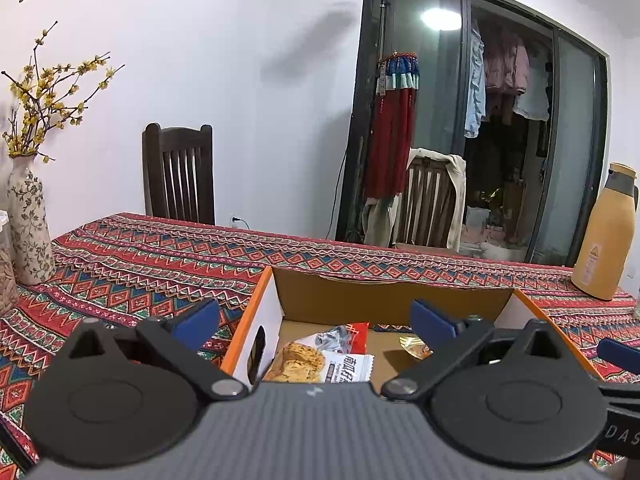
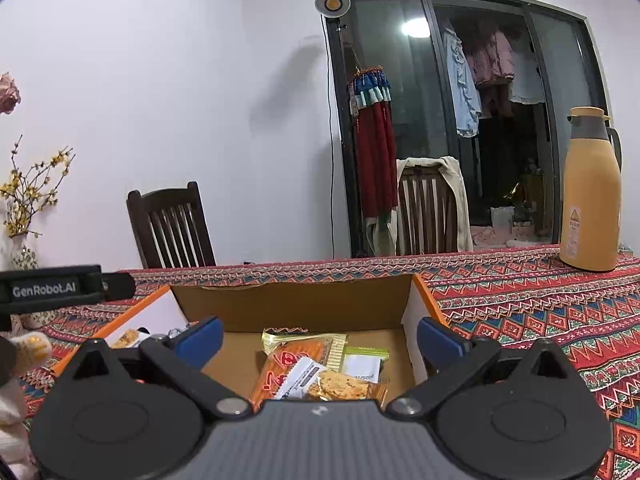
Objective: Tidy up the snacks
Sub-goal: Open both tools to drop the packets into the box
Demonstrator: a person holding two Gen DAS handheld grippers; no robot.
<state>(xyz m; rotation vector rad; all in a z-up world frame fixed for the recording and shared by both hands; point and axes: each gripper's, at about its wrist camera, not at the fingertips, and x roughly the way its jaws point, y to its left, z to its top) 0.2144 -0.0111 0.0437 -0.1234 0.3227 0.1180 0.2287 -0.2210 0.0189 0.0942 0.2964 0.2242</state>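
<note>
Left gripper (image 1: 316,320) and right gripper (image 2: 320,338): fingers spread wide, seemingly holding nothing, above the box (image 2: 296,304).

Cardboard box (image 1: 396,292): near wall hidden behind left gripper (image 1: 316,320) body. Inside it, cracker packet (image 1: 304,362) lower part covered; gold wrapper (image 1: 414,346) mostly hidden by a finger. Beside box, glass jar (image 1: 6,272) cut by frame edge.
</note>
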